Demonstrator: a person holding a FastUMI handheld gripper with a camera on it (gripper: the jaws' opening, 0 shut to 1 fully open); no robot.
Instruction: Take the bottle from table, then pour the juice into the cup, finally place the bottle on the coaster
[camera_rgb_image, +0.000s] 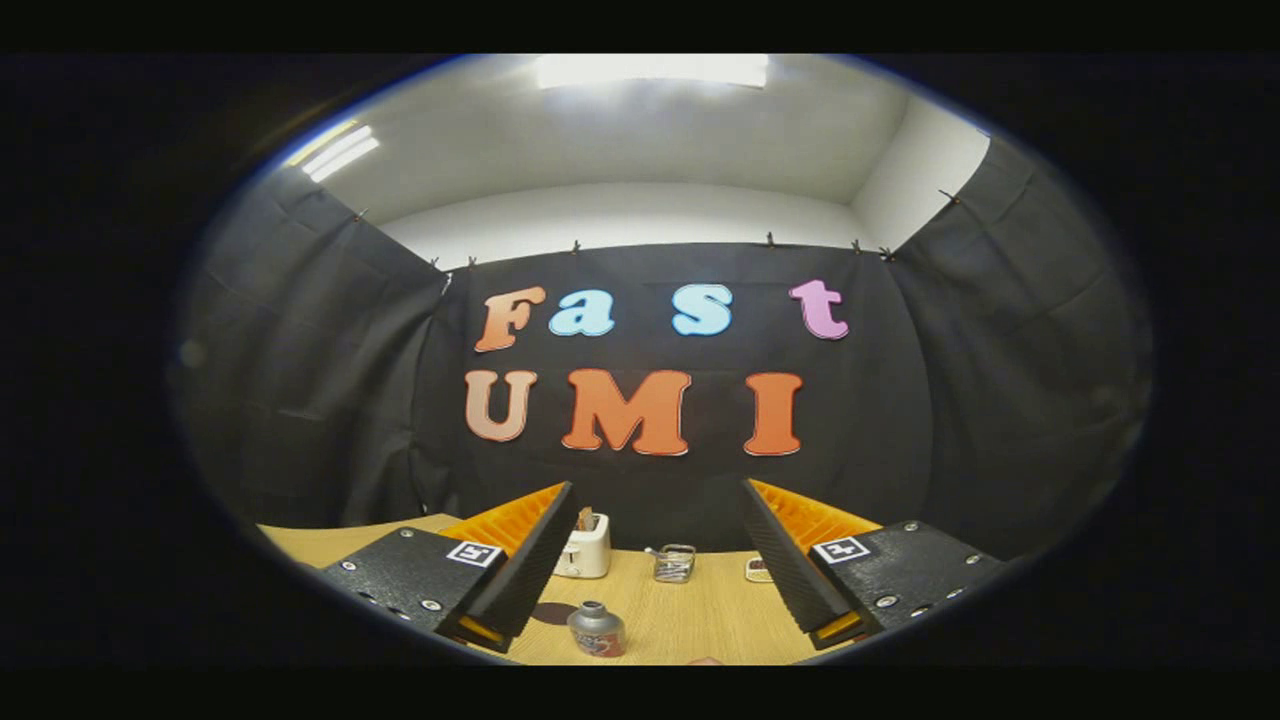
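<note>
My gripper (655, 560) is open, its two black fingers with orange backs spread wide above the wooden table (690, 610). A small grey bottle (597, 629) with a dark label stands on the table between the fingers, nearer the left one and below their tips. A dark round coaster (552, 613) lies just left of the bottle, partly hidden by the left finger (525, 570). Farther back, a clear glass cup (674, 563) stands near the middle of the table. Nothing is held.
A white toaster (584, 546) sits at the back of the table beside the left finger. A small white object (758, 570) lies by the right finger. Black cloth walls close the booth behind and on both sides.
</note>
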